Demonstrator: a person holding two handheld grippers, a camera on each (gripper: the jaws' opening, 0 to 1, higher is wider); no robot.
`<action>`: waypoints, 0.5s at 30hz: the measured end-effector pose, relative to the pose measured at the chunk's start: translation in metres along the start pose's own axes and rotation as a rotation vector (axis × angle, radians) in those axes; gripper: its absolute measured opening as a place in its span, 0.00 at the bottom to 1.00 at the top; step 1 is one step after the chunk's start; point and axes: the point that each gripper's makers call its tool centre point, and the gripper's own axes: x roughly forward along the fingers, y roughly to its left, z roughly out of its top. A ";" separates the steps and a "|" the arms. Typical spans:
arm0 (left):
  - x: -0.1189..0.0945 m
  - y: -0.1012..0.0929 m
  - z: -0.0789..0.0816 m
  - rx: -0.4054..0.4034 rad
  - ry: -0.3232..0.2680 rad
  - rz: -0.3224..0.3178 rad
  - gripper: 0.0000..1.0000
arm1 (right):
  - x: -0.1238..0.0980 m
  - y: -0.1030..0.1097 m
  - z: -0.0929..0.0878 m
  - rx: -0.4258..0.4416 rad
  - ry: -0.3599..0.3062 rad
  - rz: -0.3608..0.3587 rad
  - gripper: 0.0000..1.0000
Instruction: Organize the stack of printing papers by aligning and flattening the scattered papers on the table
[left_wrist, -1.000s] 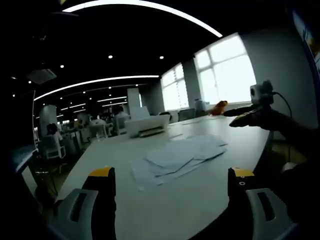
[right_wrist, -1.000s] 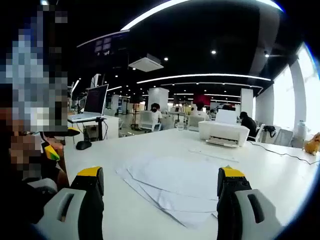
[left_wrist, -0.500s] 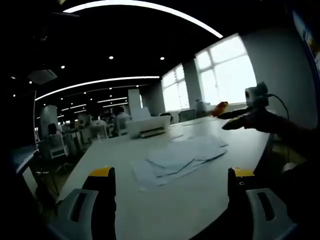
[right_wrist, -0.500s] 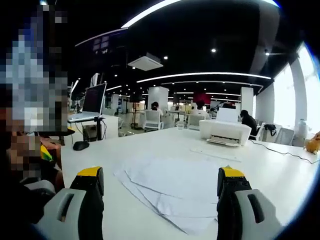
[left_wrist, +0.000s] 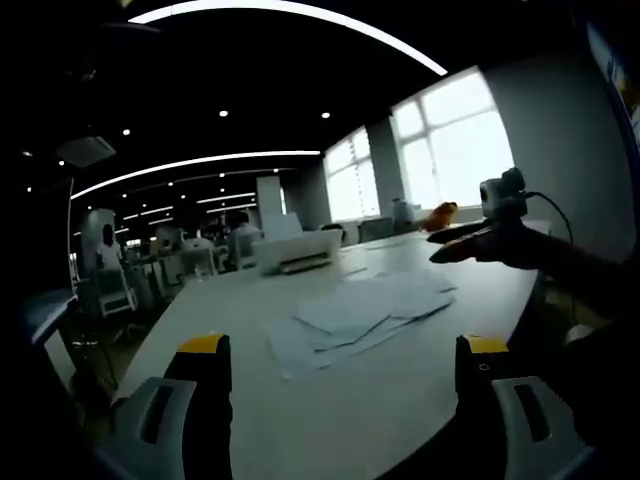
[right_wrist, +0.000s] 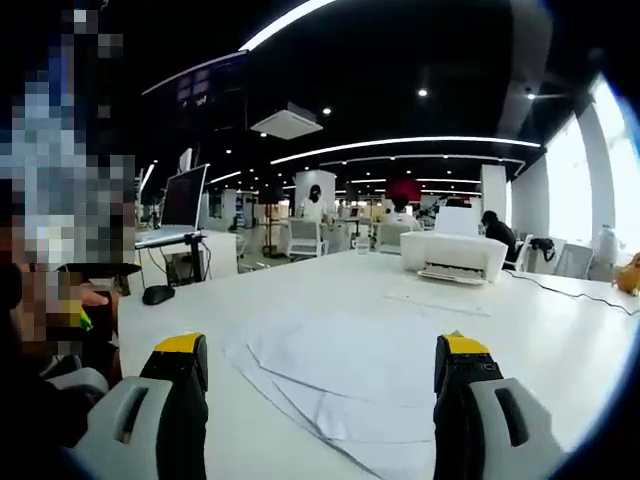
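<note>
My right claw (left_wrist: 455, 245), seen from the left gripper view, has slid leftward over the past second and now hangs above the far edge of the bench (left_wrist: 400, 400), closer to the papers (left_wrist: 355, 315) than before. In the right gripper view the papers (right_wrist: 350, 375) have come a little nearer to my jaws.

The scattered papers lie fanned and overlapping, flat on the white bench (right_wrist: 560, 330), ahead of both claws and touched by neither. From the left gripper view they sit near the middle of the bench, beyond and between my jaws. From the right gripper view the loose sheets spread between the two jaws, the nearest edges reaching down toward the yellow-tipped right jaw.

My left claw (left_wrist: 340, 350) is spread wide, with nothing between its jaws. My right claw (right_wrist: 320, 350) is likewise spread wide and empty in its own view.

A white printer (right_wrist: 453, 255) stands on the bench beyond the papers, also seen in the left gripper view (left_wrist: 295, 250). A single sheet (right_wrist: 437, 302) lies apart from the pile, just before the printer. A laptop (right_wrist: 183, 205) stands on a neighbouring desk, with a dark mouse (right_wrist: 156, 294) near the bench's far left edge. An orange object (left_wrist: 440, 213) rests at the window end of the bench.
</note>
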 end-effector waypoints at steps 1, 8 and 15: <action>0.000 0.000 0.000 0.000 0.000 0.000 0.95 | 0.001 0.000 0.000 0.001 -0.001 0.000 0.89; 0.000 0.001 0.000 -0.004 -0.002 -0.001 0.95 | 0.012 0.001 -0.001 0.021 -0.013 0.003 0.89; 0.000 0.000 -0.003 -0.003 0.000 -0.008 0.95 | 0.022 -0.002 -0.003 0.021 -0.010 0.005 0.89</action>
